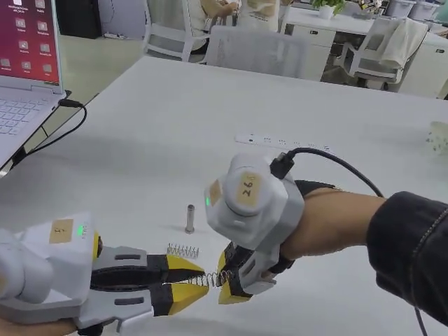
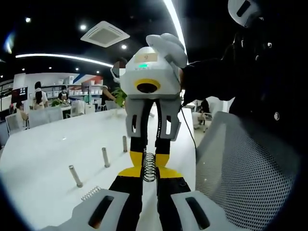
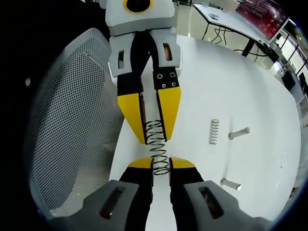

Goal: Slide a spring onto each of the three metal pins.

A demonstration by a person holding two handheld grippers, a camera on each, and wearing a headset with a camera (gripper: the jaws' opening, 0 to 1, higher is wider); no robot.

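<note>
Both claws pinch the held spring point(image 1: 212, 279), one end each: L gripper point(image 1: 201, 287) and R gripper point(image 1: 225, 277) are nearly closed on it, just person-side of the pin point(image 1: 190, 218). Prob. a handover to re-aim it. The spare spring point(image 1: 183, 250) lies beside the pin.

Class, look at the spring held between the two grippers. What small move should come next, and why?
Probably one gripper, say the left gripper, should open and let go. It and the right gripper each pinch an end of the same spring, so neither end is free to go over a pin. The three pins stand bare, and a second spring lies on the table.
</note>
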